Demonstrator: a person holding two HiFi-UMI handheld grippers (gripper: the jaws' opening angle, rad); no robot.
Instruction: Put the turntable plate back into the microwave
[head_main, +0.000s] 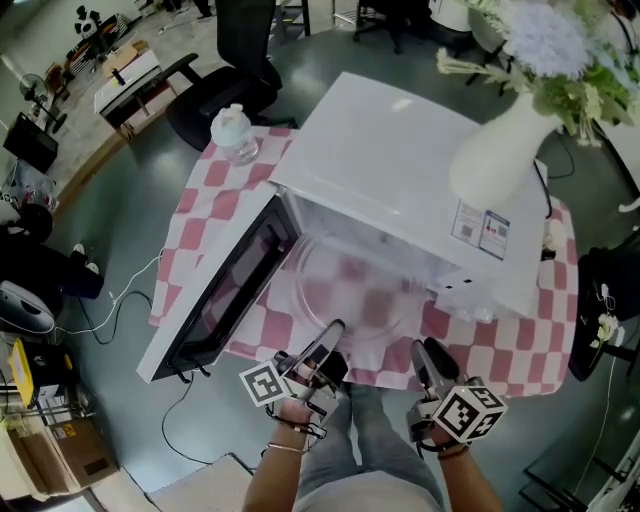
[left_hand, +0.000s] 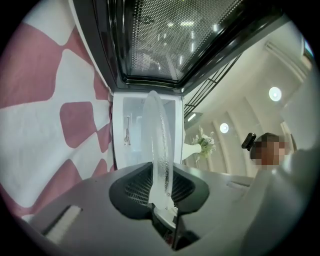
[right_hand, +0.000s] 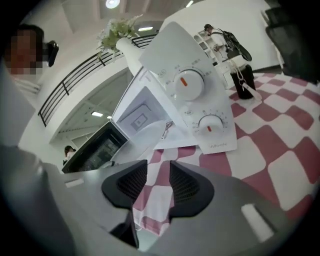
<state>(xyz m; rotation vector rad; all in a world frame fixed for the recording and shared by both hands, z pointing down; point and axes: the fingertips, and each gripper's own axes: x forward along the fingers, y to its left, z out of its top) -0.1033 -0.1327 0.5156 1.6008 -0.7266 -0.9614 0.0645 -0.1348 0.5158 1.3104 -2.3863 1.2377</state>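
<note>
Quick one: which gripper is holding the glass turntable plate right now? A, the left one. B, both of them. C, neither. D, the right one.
A: the left gripper is shut on the rim of the turntable plate, while the right gripper stands open with only the checked tablecloth seen between its jaws.

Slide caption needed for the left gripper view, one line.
Left gripper clamps the glass turntable plate, seen edge-on, before the open microwave.
</note>
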